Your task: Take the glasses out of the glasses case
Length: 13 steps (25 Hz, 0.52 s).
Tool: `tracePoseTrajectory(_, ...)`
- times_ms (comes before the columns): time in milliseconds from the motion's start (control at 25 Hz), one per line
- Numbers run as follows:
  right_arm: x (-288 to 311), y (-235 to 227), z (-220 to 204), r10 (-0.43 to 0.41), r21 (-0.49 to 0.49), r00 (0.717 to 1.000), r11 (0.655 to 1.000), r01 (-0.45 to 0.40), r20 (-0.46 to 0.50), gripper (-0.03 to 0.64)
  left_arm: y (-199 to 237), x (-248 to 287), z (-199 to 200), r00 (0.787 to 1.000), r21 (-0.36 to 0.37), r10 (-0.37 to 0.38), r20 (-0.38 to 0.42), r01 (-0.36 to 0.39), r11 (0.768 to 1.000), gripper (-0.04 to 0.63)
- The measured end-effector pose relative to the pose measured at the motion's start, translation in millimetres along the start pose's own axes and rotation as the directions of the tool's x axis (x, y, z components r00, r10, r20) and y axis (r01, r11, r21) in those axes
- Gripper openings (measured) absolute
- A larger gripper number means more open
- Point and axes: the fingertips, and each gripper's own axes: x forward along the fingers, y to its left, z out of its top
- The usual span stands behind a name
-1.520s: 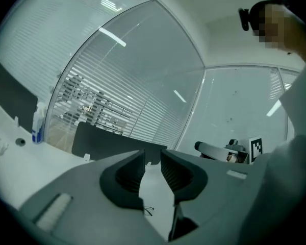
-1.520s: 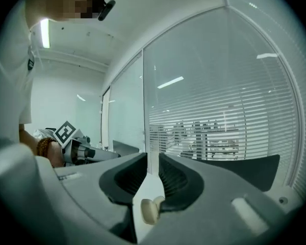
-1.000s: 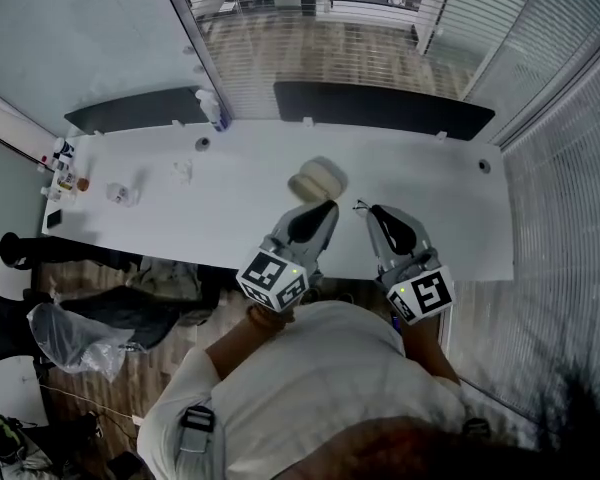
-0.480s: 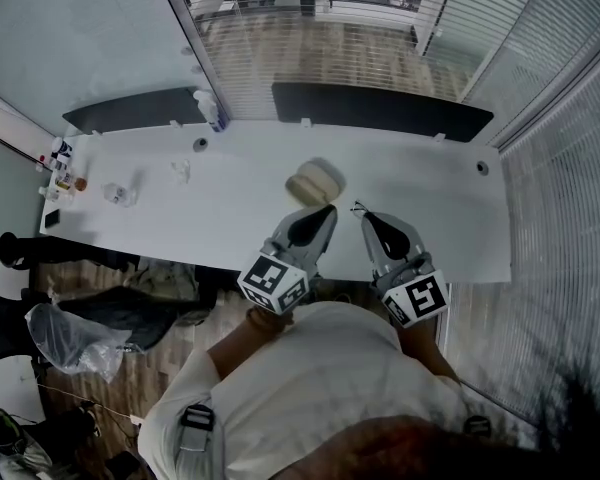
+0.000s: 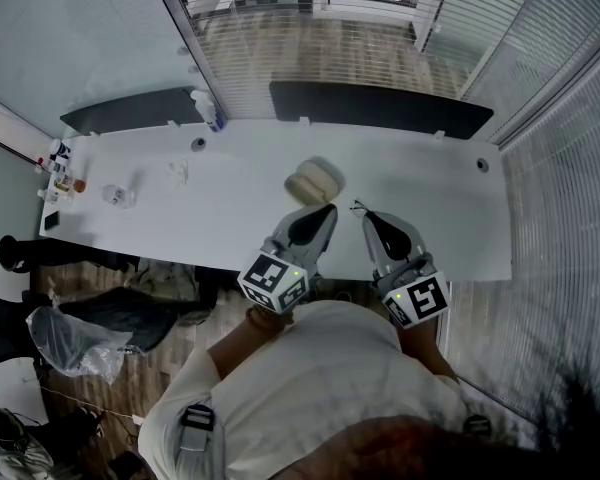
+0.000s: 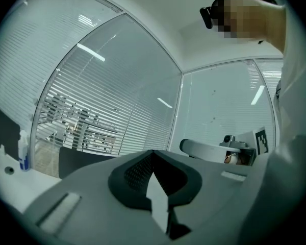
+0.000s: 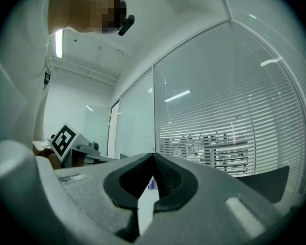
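A cream oval glasses case lies closed on the white table, just beyond my two grippers. My left gripper points at the case's near edge, with its jaws together and nothing between them. My right gripper is beside it to the right, also shut and empty. A thin dark wiry shape lies at the right gripper's tip. It may be the glasses, but it is too small to tell, or to say whether it touches the gripper. Both grippers point level over the table's near edge.
A spray bottle stands at the table's far edge, between two dark panels. Small items sit along the table's left part. A round hole is at the right end. Glass walls with blinds surround the table.
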Motion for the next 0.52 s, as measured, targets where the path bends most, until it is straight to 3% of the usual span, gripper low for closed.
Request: tracePoseTrajectory(520, -2.3, -0.8, -0.3, -0.005, -0.004, 1.000, 1.000, 0.005, 0.005, 0.000, 1.4, -1.6, 0.6, 1.000, -0.013, -0.001, 0.009, 0.001, 1.000, 0.003)
